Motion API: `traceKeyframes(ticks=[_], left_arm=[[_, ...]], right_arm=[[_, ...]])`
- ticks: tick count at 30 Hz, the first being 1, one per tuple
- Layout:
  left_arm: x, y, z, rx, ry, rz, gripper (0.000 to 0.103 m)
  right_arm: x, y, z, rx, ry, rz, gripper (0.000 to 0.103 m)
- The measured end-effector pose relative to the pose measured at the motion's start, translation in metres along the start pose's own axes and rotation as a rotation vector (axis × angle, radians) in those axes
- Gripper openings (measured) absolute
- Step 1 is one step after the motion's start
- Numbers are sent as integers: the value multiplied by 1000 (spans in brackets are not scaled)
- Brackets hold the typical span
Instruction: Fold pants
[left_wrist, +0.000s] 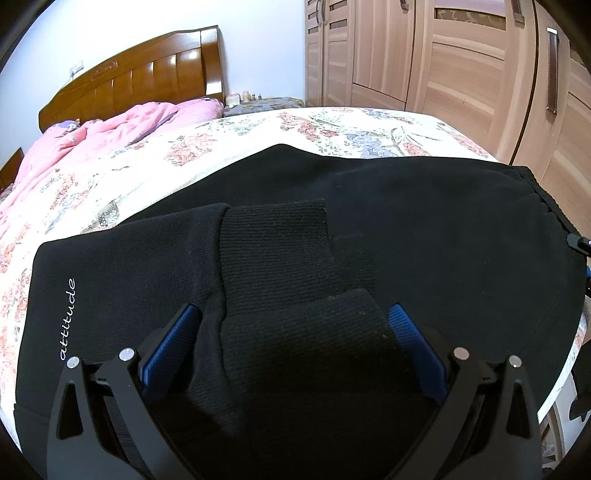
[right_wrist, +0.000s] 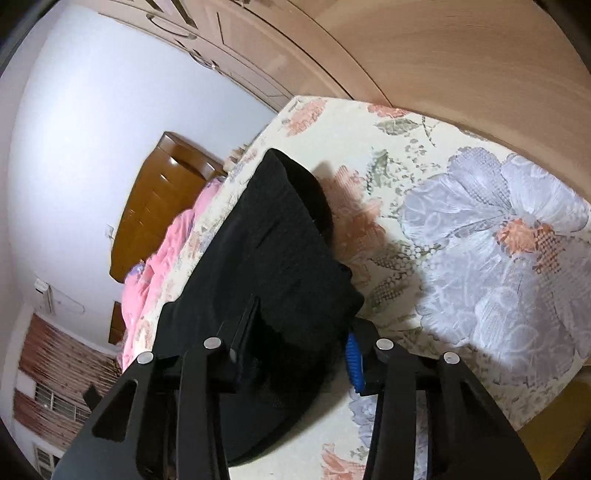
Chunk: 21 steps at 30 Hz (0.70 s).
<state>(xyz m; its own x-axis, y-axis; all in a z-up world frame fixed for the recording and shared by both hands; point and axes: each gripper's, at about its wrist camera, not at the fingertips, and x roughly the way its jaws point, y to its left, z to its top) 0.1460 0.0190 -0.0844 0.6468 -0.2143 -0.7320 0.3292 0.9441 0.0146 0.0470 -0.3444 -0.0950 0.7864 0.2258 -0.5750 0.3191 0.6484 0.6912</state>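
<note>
My left gripper (left_wrist: 295, 325) clamps a ribbed cuff (left_wrist: 295, 354) of the black pants (left_wrist: 443, 229), blue pads pressed on either side of the bunched cloth. My right gripper (right_wrist: 299, 347) has a fold of the same pants between its fingers; I cannot tell whether the pads press it. The pants lie folded near the foot edge of the bed (left_wrist: 221, 147) (floral cover), headboard (left_wrist: 147, 77) and pink quilt (left_wrist: 92, 140) at its far end.
</note>
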Motion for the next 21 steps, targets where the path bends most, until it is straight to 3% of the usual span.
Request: traceKeyframes(ticks=[4, 7, 11, 12, 17, 19, 21], left_arm=[[0, 0, 0, 1, 1, 1, 102], [-2, 3, 0, -11, -10, -21, 101], [-36, 33, -2, -144, -73, -189, 101], [-54, 48, -4, -178, -114, -188, 101], [-119, 122, -24, -286, -229, 42, 101], [-141, 152, -40, -343, -253, 113, 101], [-157, 175, -54, -386, -264, 170, 101]], right_arm=[[6, 9, 3, -56, 20, -4, 59], [9, 15, 0, -108, -2, -53, 44], [-12, 21, 0, -83, -81, 76, 29], [-18, 32, 1, -104, -98, 96, 29], [-33, 187, -18, -450, -169, 206, 28], [-26, 252, -44, -607, -169, 236, 28], [-7, 329, -95, -826, -149, 263, 27]])
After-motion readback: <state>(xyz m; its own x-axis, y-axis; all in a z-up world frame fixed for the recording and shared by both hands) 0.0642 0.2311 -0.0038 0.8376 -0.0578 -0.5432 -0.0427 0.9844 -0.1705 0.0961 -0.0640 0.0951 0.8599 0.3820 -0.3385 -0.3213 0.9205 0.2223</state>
